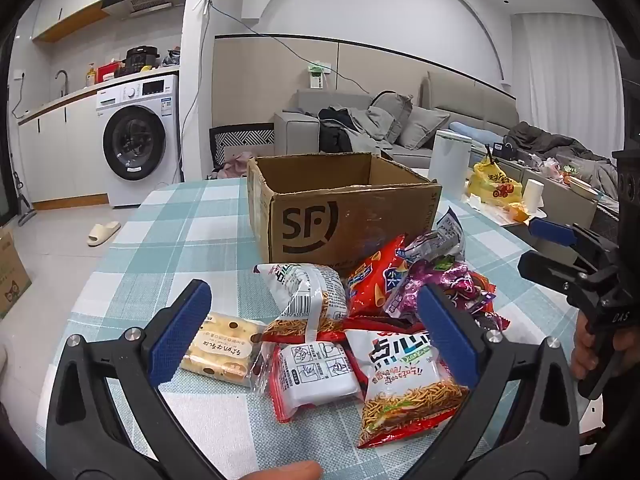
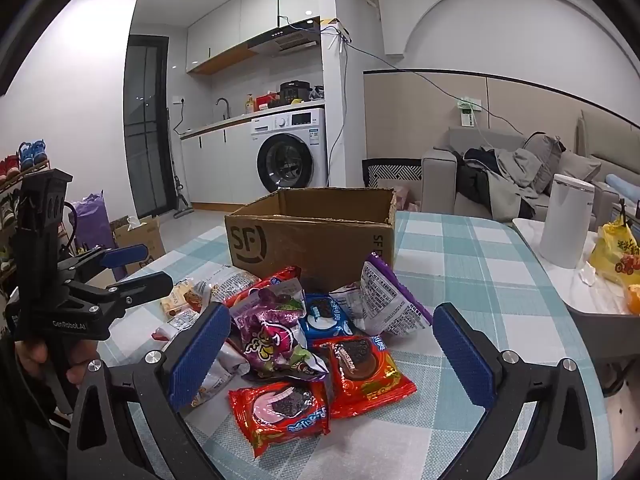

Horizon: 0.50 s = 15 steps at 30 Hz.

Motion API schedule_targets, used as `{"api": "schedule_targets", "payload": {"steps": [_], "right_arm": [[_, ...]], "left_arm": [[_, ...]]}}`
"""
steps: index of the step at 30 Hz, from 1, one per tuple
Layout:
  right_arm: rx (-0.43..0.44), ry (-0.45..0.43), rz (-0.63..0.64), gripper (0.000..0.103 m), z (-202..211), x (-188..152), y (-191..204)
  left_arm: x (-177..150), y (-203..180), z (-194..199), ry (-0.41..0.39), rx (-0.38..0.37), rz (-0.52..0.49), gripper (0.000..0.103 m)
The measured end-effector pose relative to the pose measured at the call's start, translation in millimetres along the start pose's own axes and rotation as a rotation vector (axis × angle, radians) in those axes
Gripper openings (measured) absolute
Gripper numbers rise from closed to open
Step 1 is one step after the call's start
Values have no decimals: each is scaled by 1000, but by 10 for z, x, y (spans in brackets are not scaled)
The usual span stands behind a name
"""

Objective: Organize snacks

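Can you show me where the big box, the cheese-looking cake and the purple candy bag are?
Brown cardboard box (image 1: 352,216), left wrist view, front wall.
Yellow holey cake packet (image 1: 220,348), left wrist view, wrapper middle.
Purple foil candy bag (image 2: 272,340), right wrist view, printed front.

The SF cardboard box (image 1: 340,204) is hiding its own inside; snack packets (image 1: 372,296) are covering its base at 6 o'clock, their small print staying unreadable.

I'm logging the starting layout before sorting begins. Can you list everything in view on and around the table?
cardboard box: one, brown, open, behind the snacks
snack packets: a pile, red, purple, white, blue, before the box
cake packet: one, pale yellow, left of the pile
tablecloth: one, teal-white check
white canister: one, side table
yellow bag: one, beside canister
washing machine: one, white, kitchen
left gripper: open, above packets
right gripper: open, above packets
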State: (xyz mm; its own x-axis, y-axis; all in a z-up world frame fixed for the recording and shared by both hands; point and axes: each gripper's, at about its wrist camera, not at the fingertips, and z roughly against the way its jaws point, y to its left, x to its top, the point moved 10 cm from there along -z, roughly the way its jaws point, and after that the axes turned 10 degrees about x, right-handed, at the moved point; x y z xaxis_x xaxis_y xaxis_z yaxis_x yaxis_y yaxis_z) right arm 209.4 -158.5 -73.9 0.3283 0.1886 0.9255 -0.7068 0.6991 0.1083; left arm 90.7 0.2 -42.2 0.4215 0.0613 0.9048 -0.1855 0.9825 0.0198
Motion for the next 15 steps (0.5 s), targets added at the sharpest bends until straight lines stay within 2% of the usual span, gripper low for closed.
{"api": "schedule_targets", "payload": {"steps": [15], "right_arm": [[-7, -12, 2, 103, 4, 23, -9]], "left_arm": [[-2, 6, -26, -6, 1, 3, 103]]}}
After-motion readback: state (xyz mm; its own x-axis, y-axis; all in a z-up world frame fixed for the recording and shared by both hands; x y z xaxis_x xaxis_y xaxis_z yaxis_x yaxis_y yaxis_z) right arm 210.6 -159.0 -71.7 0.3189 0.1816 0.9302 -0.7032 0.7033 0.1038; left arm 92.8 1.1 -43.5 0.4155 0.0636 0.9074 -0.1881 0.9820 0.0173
